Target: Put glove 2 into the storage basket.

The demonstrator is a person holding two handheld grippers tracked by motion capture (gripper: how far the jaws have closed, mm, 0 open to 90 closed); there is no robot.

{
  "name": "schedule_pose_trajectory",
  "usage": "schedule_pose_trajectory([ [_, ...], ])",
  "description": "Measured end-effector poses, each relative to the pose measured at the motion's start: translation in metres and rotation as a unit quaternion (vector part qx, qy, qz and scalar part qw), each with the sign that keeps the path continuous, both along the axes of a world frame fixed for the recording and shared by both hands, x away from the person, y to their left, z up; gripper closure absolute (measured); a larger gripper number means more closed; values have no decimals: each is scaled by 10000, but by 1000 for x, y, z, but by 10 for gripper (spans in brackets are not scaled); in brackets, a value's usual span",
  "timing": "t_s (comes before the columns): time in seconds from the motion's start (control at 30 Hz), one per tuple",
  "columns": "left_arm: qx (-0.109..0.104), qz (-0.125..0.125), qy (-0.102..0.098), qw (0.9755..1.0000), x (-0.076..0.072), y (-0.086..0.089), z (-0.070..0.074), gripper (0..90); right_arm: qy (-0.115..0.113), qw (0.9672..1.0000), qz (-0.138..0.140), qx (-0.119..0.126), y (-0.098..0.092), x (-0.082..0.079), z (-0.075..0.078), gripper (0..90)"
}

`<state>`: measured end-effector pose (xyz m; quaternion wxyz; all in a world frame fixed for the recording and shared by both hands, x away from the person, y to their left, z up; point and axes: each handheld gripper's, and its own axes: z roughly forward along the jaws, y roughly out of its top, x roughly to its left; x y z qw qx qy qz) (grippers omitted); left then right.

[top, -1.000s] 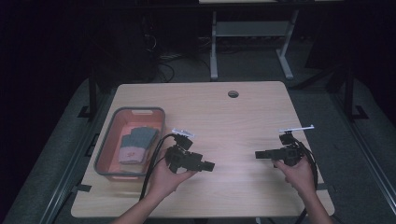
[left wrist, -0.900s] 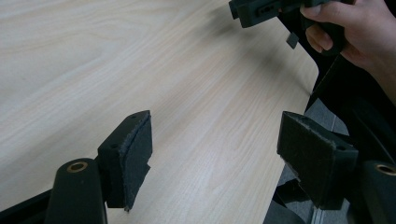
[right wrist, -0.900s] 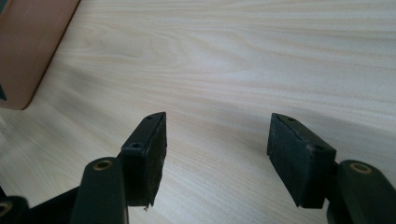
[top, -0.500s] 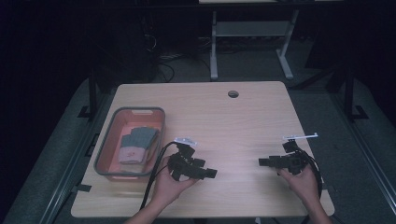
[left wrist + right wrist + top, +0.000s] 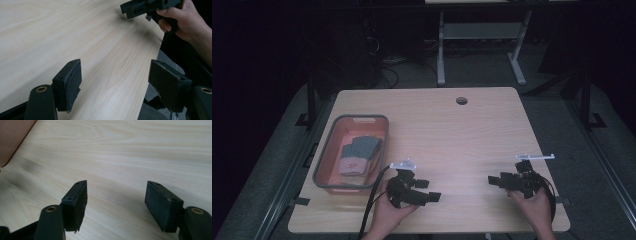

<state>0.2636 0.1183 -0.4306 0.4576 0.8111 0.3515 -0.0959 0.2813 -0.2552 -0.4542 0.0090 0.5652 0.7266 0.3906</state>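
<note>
Both grippers sit low over the near half of the desk [image 5: 452, 135], one in each of the person's hands, forearms entering from the bottom edge of the high view.

Left gripper [image 5: 428, 190]: held in the left hand [image 5: 389, 215], just right of the bin's near corner, pointing right across the desk. Fingers [image 5: 70, 83] spread wide; bare wood grain shows between them in the left gripper view, nothing held. Black cable trails from its body back over the near desk edge. Grey plate sits on top.

Right gripper [image 5: 497, 180]: held in the right hand [image 5: 534, 202], near the right front corner of the desk, pointing left toward the other gripper. The two are well apart, with bare desk between them. Fingers [image 5: 76, 203] spread, and they have just been opening further; only wood between them in the right gripper view, nothing gripped. This gripper also shows at the upper right of the left gripper view [image 5: 147, 7], hovering over the desk edge.

Bin [image 5: 324, 155]: orange-red with a grey rim, standing on the left side of the desk, long side running away from the person. Inside lies folded cloth [image 5: 357, 155], grey with a pinkish part nearest the person. It lies flat on the bin floor, apart from both grippers. A corner of the bin [image 5: 11, 137] shows at the top left of the right gripper view.

Desk has a round cable hole [image 5: 461, 100] near its far edge.
</note>
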Motion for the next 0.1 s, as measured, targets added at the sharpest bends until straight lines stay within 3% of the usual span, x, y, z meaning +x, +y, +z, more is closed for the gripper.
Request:
schedule_pose_trajectory([
  [0.1,-31,2,-120,9999,-9,3,-7,268,20,10000,4,67,5,-7,-5,335],
])
